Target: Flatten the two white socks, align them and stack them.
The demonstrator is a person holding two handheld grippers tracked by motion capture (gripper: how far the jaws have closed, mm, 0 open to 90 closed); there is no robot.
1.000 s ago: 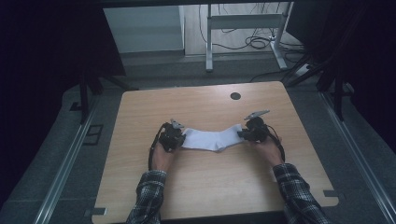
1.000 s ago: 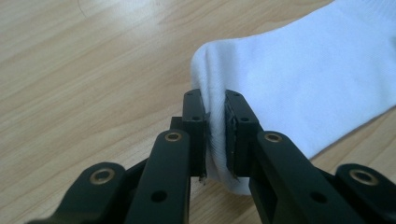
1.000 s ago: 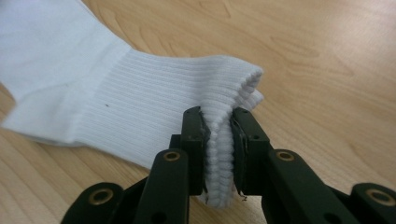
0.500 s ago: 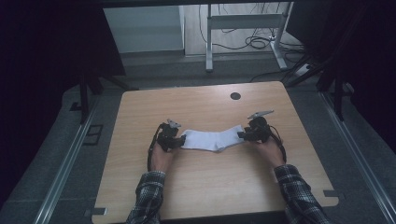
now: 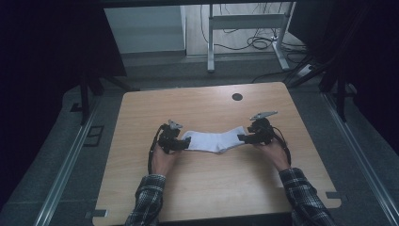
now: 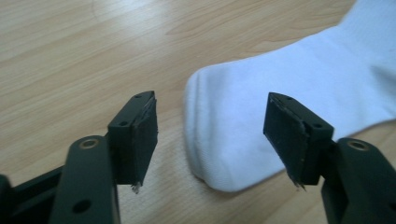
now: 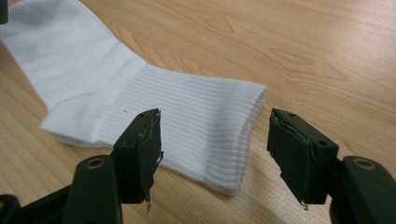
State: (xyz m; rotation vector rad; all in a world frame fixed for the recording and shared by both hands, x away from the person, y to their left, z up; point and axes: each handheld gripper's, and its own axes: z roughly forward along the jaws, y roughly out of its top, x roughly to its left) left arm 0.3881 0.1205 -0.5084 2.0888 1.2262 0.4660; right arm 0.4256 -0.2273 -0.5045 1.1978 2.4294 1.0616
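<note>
A white sock (image 5: 215, 140) lies flat and stretched out across the middle of the wooden table (image 5: 202, 193). My left gripper (image 5: 184, 143) sits at its toe end. In the left gripper view the toe (image 6: 243, 140) rests on the wood between the jaws, which have just been opening and do not press on it. My right gripper (image 5: 243, 138) is at the ribbed cuff (image 7: 205, 135); its jaws have also just been opening and stand apart over the cuff's edge without gripping it.
A round dark grommet hole (image 5: 237, 97) sits near the table's far edge. Beyond the table stand a white desk frame (image 5: 244, 33) and loose cables (image 5: 263, 43) on the floor. Metal rails (image 5: 66, 169) run along both sides of the table.
Both grippers have opened and let go of the sock's ends. The sock now lies flat on the table. The hands have barely shifted.
</note>
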